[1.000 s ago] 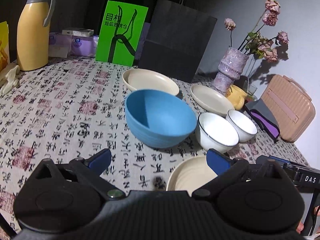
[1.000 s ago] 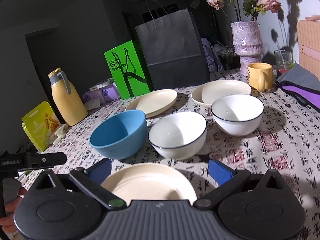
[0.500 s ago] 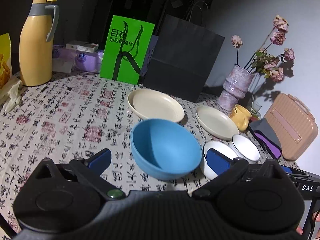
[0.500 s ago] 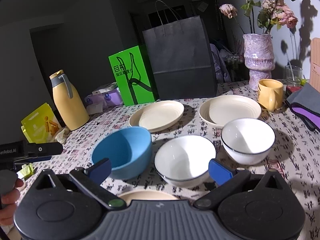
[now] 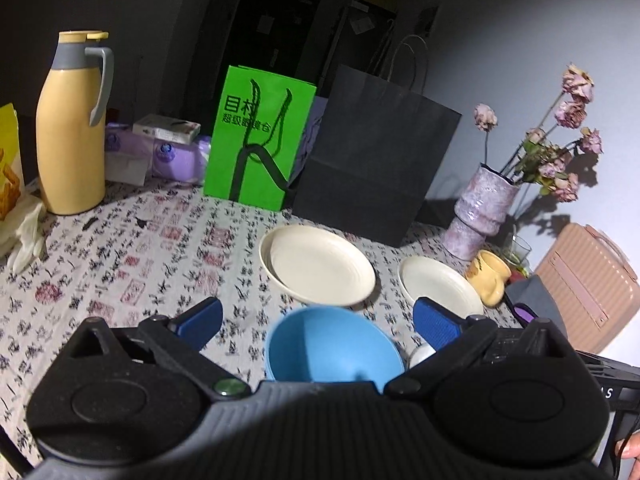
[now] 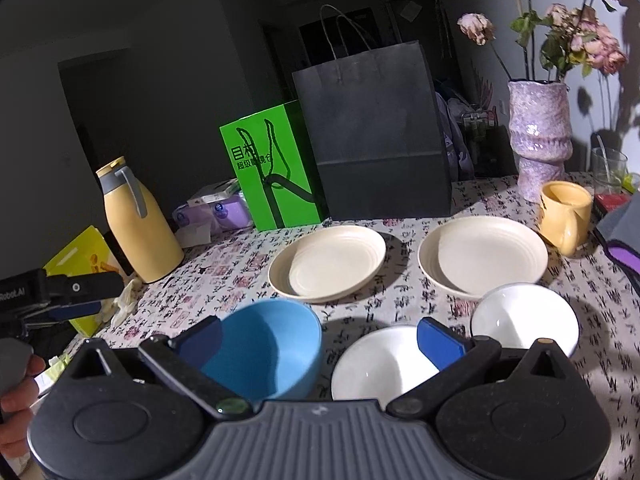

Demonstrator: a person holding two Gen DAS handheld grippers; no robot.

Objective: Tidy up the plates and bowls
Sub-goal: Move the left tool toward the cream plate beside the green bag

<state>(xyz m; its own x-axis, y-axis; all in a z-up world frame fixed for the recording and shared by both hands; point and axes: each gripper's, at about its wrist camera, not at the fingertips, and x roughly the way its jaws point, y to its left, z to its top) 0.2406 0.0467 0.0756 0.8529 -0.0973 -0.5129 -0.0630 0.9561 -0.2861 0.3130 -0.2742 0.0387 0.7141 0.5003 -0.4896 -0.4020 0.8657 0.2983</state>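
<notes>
1. Both grippers have lifted and drawn back over the past second; the near cream plate has dropped from view.
2. The left gripper [image 5: 316,318] and right gripper [image 6: 320,332] gape wide, empty.
3. The blue bowl [image 6: 268,350], two white bowls [image 6: 524,318] and two cream plates [image 6: 328,262] sit unstacked on the tablecloth [image 5: 140,256]; sorting looks unstarted.

left gripper [image 5: 316,322]: jaws spread wide, blue pads [image 5: 200,320] apart, nothing between them, held level above the table | right gripper [image 6: 320,334]: jaws likewise wide apart, empty, aimed forward and slightly down | person's hand [image 6: 16,404]: wrapped round the left gripper's handle, seen at the right wrist view's left edge
</notes>
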